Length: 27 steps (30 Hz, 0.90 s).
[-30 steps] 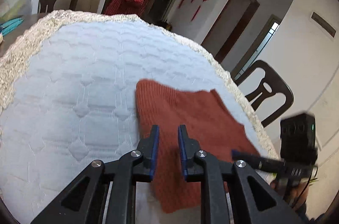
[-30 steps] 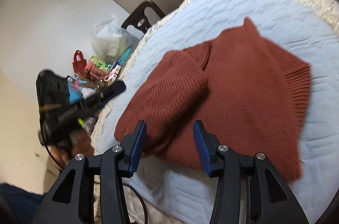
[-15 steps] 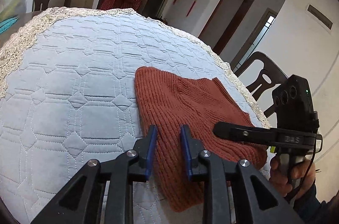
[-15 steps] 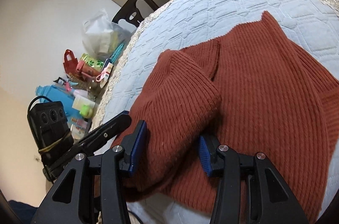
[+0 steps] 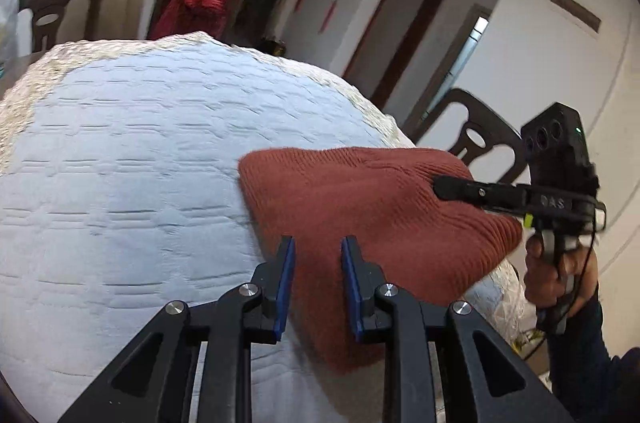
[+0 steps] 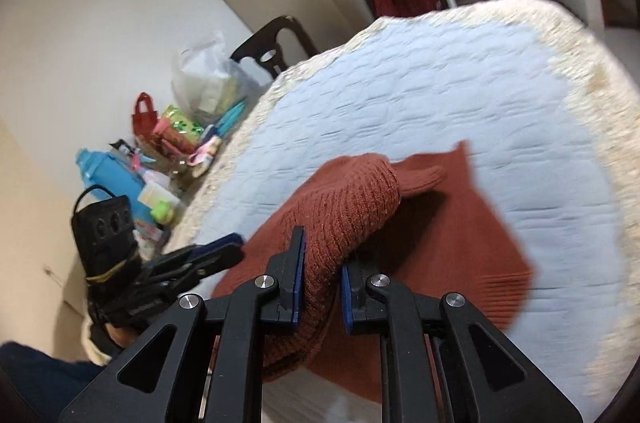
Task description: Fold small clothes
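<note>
A rust-red knit sweater (image 5: 360, 207) lies on the quilted table near its front edge. The jaws of my right gripper (image 6: 322, 251) are closing, and the pads press a thick fold of the sweater (image 6: 348, 207), held up off the layer beneath. From the left wrist view, the right gripper (image 5: 438, 185) reaches in from the right, held by a hand (image 5: 552, 271). My left gripper (image 5: 316, 243) hovers at the sweater's near-left edge with a narrow gap between its pads. The cloth seen in that gap is not bunched. In the right wrist view the left gripper (image 6: 232, 247) points at that same edge.
The round table (image 5: 120, 163) has a pale blue quilted cover with a cream lace rim (image 6: 592, 71). Dark chairs (image 5: 480, 127) stand around it, one draped with a red garment (image 5: 196, 3). Bags, a blue bottle (image 6: 108, 175) and small clutter (image 6: 180, 135) crowd the left side.
My right gripper's jaws have narrowed from wide apart onto the sweater's fold and lifted it. The left gripper has shifted a little along the sweater's edge, its gap about the same.
</note>
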Motion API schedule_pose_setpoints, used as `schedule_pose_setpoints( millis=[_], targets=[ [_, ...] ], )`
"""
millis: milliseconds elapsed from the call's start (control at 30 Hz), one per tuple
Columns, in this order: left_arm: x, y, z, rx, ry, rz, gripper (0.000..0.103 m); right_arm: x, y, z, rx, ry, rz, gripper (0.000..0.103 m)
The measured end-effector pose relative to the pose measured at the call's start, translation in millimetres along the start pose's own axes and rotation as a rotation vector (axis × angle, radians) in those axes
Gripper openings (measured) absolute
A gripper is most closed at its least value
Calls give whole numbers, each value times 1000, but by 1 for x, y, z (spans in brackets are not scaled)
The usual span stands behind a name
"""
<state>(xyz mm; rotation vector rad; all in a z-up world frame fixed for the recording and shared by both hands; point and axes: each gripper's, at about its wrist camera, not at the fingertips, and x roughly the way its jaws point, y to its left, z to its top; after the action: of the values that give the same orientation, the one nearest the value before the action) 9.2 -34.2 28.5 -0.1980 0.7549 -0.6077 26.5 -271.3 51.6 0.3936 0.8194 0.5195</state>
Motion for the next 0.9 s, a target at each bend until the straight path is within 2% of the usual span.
schedule_pose_setpoints(
  millis=[67,200,267,400,500,567,700,800,867,900],
  targets=[
    [10,-6,-4,16,27,-8,26,-3,-21,-7,25,17,-22,15],
    [18,-16,-11,49,41,-1,29,18,-50,-22,98,93,-52,15],
    [16,-20,-12,64,37,15,29,19,-58,-27,133,73,-19,15],
    [15,-21,-11,66,41,25,29,9,-48,-19,78,29,-40,15],
    [15,-23,-10,65,43,29,29,9,-47,-18,59,42,-58,15],
    [12,-24,-8,65,41,32,29,7,-50,-21,70,46,-106,17],
    [1,-26,-5,77,18,37,29,-27,-34,-24,38,-51,-175,19],
    [-3,-33,-12,107,26,15,29,-49,-1,-33,-54,-110,-91,19],
    [1,-39,-20,121,52,-6,29,-42,17,-45,-118,-65,-71,19],
    [3,-41,-24,133,54,3,29,-38,17,-51,-139,-42,-88,19]
  ],
)
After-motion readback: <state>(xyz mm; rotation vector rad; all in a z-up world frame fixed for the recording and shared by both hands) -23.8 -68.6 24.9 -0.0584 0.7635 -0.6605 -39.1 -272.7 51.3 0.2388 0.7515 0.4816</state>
